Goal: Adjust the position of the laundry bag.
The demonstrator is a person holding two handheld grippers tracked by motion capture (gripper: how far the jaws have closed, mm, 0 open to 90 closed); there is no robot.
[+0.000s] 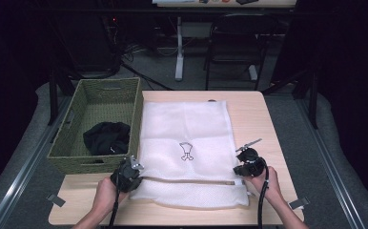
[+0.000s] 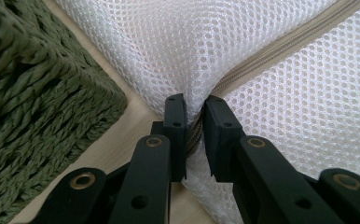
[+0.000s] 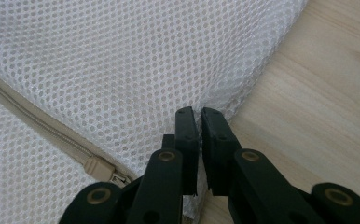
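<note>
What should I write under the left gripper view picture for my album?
Black left tongs pinch the white mesh laundry bag at its beige zipper, beside a green woven basket.

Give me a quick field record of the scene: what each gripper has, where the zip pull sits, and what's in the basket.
left gripper: shut on the mesh laundry bag, pinching it at the zip line on its left edge
right gripper: shut on the bag's right edge
zip pull: close beside the right gripper
basket: left of the bag, black garment inside
table: bag lies flat on it
</note>
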